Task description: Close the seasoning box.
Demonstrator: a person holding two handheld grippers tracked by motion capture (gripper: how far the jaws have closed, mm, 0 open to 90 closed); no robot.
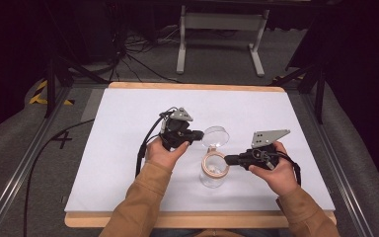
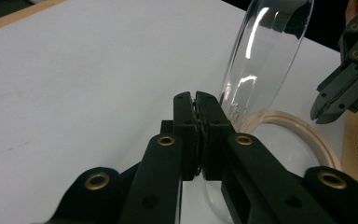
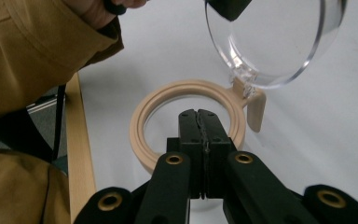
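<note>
Both grippers closed: left gripper [image 1: 198,136] pinching hinged clear lid [image 1: 216,137] open, right gripper [image 1: 228,159] pinching jar's tan rim [image 3: 141,122]; lid-opening step, next prob. swing lid fully back w/o tipping jar [image 1: 213,174].

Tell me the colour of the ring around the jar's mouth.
The ring is pale beige; the right gripper view shows it best.

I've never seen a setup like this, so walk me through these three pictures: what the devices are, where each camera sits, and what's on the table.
A person in tan sleeves holds a hand-held black claw in each hand: the left claw and the right claw. One picture looks down from above; the other two come from cameras riding on each claw. On the white-covered table stands a clear glass jar with a beige ring rim and a hinged clear round lid, swung open. Both claws are shut. Whether either grips the jar, I cannot tell.
</note>
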